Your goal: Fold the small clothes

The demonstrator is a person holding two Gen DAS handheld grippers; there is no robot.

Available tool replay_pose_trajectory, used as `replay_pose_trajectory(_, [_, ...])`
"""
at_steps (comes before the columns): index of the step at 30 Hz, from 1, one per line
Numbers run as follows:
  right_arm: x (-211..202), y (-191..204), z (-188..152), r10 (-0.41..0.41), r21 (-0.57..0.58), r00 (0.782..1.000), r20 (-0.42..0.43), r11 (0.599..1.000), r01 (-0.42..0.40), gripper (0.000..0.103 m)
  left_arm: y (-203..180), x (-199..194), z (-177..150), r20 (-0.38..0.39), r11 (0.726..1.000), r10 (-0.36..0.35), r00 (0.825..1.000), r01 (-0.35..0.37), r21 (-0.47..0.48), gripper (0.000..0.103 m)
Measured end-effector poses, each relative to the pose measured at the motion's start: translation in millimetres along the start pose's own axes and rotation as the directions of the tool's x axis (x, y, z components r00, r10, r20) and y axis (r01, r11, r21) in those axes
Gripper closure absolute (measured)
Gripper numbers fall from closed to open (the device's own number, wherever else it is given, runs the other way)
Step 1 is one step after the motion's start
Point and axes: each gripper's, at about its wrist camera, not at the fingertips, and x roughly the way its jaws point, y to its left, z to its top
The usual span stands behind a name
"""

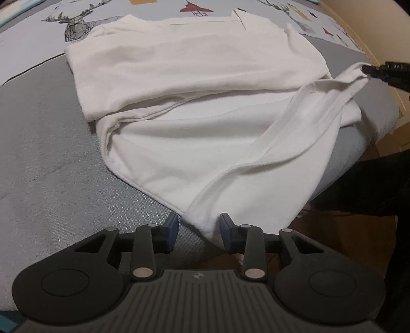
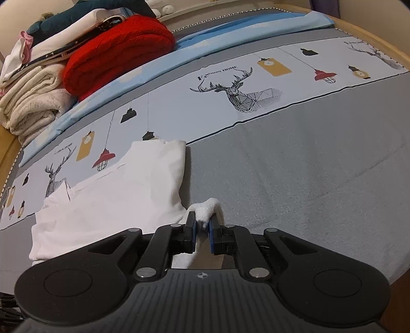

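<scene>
Grey bed (image 2: pixel 320 179) with deer-print band, white garment (image 1: pixel 192 143) lying on it, folded blankets (image 2: pixel 77 64) stacked at the far edge

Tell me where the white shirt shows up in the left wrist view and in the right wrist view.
Left wrist view: the white shirt fills the centre, its near corner between the left tongs, which are open.
Right wrist view: it lies lower left, a bunched corner pinched in the right tongs.
Shared landmark: the deer print on the bedspread.

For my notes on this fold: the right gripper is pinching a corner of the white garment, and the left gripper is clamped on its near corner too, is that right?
Not quite: in the left wrist view the left gripper is open, the white garment corner between its unpressed pads. The right gripper does pinch cloth.
</scene>
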Motion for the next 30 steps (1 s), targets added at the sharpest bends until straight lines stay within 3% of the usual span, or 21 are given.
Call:
replay_pose_trajectory(2, [1.5,1.1,0.3,-0.004,-0.005,1.000,-0.003,1.000,0.004,0.094,-3.5,-2.3,5.2,0.021,1.000,0.004,1.000,-0.004,0.013,0.094])
replay_pose_trajectory(6, [2.3,5.6,1.3,-0.007,-0.019,1.000,0.003,1.000,0.007,0.094,4.4,-23.2,10.2,0.143,0.999,0.044,0.989,-0.042,-0.019,0.097])
replay_pose_trajectory(9, [-0.8,7.9,3.0,-0.009,-0.026,0.999,0.034,1.000,0.010,0.094,15.9,-47.7,17.2,0.273,0.991,0.125,0.954,-0.105,-0.087,0.097])
replay_pose_trajectory(10, [-1.7,8.0,4.1,-0.011,-0.021,0.999,0.045,1.000,0.012,0.094,16.2,-55.4,19.7,0.319,0.981,0.193,0.928,-0.170,-0.097,0.097])
replay_pose_trajectory(12, [-2.3,8.5,7.4,-0.012,-0.004,0.998,0.067,1.000,0.013,0.094,14.0,-67.2,25.7,0.402,0.943,0.332,0.853,-0.306,-0.129,0.097])
replay_pose_trajectory(14, [-1.2,12.4,10.7,-0.004,0.004,0.996,0.085,1.000,0.004,0.094,13.2,-81.4,32.7,0.476,0.916,0.400,0.783,-0.363,-0.172,0.097])
replay_pose_trajectory(17, [1.1,28.7,16.3,0.013,-0.032,0.992,0.126,0.999,-0.009,0.094,5.1,-88.7,42.9,0.537,0.869,0.479,0.694,-0.461,-0.181,0.097])
replay_pose_trajectory(18, [2.1,35.6,18.2,0.012,-0.051,0.990,0.142,0.999,-0.005,0.094,4.0,-90.5,47.5,0.547,0.855,0.498,0.673,-0.485,-0.182,0.097])
replay_pose_trajectory(19, [3.4,42.0,20.5,0.013,-0.067,0.988,0.156,0.998,-0.002,0.094,4.4,-91.3,52.5,0.550,0.850,0.505,0.665,-0.493,-0.185,0.097])
replay_pose_trajectory(21, [7.6,53.2,26.3,0.011,-0.082,0.983,0.184,0.997,0.005,0.094,9.7,-92.4,62.7,0.548,0.855,0.506,0.666,-0.472,-0.216,0.097])
replay_pose_trajectory(26, [21.9,64.2,43.4,0.005,-0.037,0.976,0.218,0.999,0.003,0.094,52.8,-96.4,83.0,0.511,0.882,0.465,0.723,-0.330,-0.336,0.097])
replay_pose_trajectory(30, [40.6,71.4,57.5,0.010,-0.008,0.976,0.218,1.000,-0.009,0.094,76.4,-91.3,99.7,0.494,0.881,0.448,0.745,-0.277,-0.383,0.097])
